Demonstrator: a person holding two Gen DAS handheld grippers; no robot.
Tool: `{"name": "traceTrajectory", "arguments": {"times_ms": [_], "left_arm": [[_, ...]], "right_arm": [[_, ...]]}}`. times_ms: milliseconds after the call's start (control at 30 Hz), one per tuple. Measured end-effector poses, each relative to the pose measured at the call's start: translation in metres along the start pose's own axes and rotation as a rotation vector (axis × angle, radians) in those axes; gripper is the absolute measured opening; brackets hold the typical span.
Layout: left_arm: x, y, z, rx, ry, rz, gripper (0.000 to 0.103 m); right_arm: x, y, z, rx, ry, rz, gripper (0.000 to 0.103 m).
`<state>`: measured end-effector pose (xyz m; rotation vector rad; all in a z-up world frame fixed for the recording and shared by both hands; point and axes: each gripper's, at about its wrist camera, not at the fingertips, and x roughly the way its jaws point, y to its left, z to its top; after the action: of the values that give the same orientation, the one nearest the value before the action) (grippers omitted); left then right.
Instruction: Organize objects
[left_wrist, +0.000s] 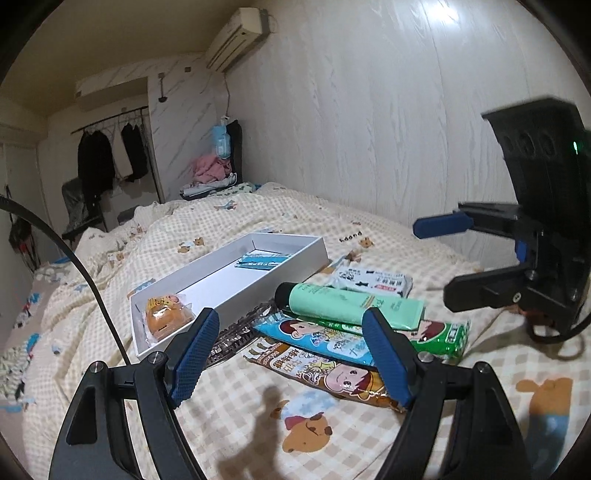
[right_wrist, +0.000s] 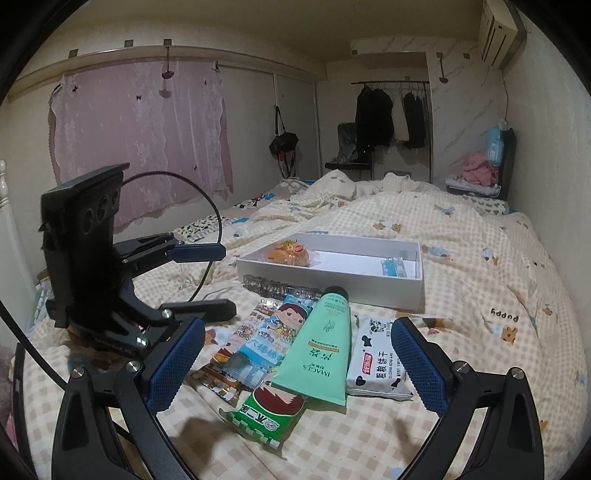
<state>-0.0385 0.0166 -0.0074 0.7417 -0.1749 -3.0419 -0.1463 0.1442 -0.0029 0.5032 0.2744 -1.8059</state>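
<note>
A pile of packets lies on the checked bedspread. It holds a mint-green tube (left_wrist: 354, 301) (right_wrist: 321, 350), a white biscuit pack (left_wrist: 373, 280) (right_wrist: 376, 362), a green snack bag (left_wrist: 443, 332) (right_wrist: 269, 410), a blue one (left_wrist: 321, 338) (right_wrist: 266, 339) and a brown one (left_wrist: 332, 376) (right_wrist: 218, 373). Behind them stands a white box (left_wrist: 240, 295) (right_wrist: 332, 284) with an orange snack (left_wrist: 164, 314) (right_wrist: 290, 253) and a small blue packet (left_wrist: 264, 260) (right_wrist: 395, 266) inside. My left gripper (left_wrist: 291, 354) (right_wrist: 214, 280) hovers open just before the pile. My right gripper (right_wrist: 297, 365) (left_wrist: 450, 258) is open too, above the tube, and holds nothing.
A dark clear-wrapped strip (left_wrist: 236, 336) (right_wrist: 277, 288) lies between the box and the pile. The wall runs close along the bed's right side. Folded clothes (right_wrist: 476, 170) sit at the far end of the bed. A clothes rack (right_wrist: 391, 110) stands beyond the bed.
</note>
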Motion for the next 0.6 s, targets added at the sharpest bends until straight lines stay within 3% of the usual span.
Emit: {"name": "traceTrajectory", "arguments": {"times_ms": [167, 600], "left_arm": [[0.007, -0.007, -0.002, 0.047, 0.019, 0.011, 0.083], [0.013, 0.003, -0.003, 0.02, 0.051, -0.011, 0.083]], "right_arm": [[0.0, 0.001, 0.0, 0.004, 0.007, 0.003, 0.101], [0.007, -0.001, -0.001, 0.012, 0.034, 0.01, 0.101]]}}
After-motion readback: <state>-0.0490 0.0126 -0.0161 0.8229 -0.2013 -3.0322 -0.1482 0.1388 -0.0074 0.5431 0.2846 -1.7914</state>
